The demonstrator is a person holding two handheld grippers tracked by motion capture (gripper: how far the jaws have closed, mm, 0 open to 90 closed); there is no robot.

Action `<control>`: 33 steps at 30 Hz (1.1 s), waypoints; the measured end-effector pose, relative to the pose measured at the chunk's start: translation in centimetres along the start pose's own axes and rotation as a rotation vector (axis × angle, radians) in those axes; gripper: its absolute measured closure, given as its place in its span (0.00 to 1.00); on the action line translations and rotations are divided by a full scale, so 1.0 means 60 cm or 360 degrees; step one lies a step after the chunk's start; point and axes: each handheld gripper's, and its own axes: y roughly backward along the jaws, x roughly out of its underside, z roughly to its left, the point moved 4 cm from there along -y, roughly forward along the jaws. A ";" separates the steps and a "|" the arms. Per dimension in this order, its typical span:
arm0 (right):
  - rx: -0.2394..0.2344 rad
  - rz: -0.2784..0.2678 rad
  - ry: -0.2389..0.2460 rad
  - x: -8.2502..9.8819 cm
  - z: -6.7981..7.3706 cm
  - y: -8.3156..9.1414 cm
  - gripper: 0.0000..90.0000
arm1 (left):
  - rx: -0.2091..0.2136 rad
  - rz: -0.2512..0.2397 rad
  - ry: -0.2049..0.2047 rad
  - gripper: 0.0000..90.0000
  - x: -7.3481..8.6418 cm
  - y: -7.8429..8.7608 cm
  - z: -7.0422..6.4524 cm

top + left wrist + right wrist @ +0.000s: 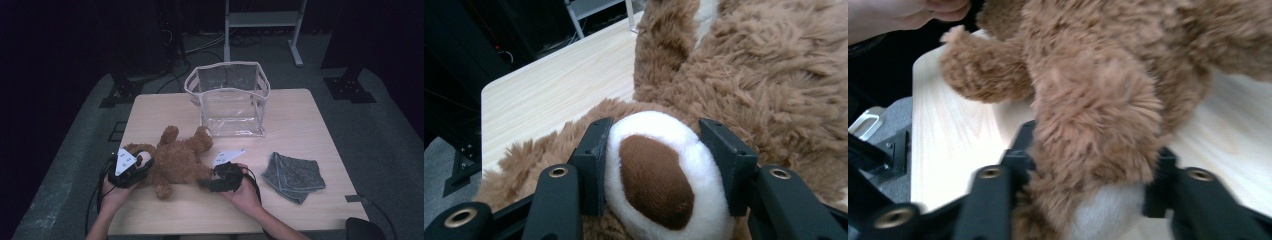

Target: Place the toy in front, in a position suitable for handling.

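Note:
A brown plush teddy bear (176, 159) lies flat on the wooden table (300, 125), left of centre. My left gripper (144, 164) is at the bear's left end. In the left gripper view its jaws press both sides of a white foot pad with a brown patch (655, 176), so the left gripper (654, 131) is shut on that foot. My right gripper (206, 184) is at the bear's near right limb. In the right gripper view the right gripper (1093, 152) is shut on a furry limb (1095, 115) with a whitish pad at its end.
A clear plastic bag (231, 102) with white trim stands open at the back middle of the table. A folded grey cloth (292, 176) lies at the front right. A white metal frame (260, 20) stands on the floor beyond the table.

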 end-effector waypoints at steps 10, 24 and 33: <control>0.0026 0.0024 0.0022 -0.007 -0.008 0.010 0.72 | -0.0006 -0.0004 0.0006 0.52 0.005 -0.006 -0.001; -0.0015 0.0011 -0.0040 -0.002 -0.015 0.010 0.71 | -0.0030 -0.0099 0.0101 0.08 0.037 -0.007 0.000; -0.0044 0.0007 -0.0034 -0.006 -0.011 0.001 0.71 | -0.0115 0.0014 -0.0012 0.39 0.030 -0.026 -0.012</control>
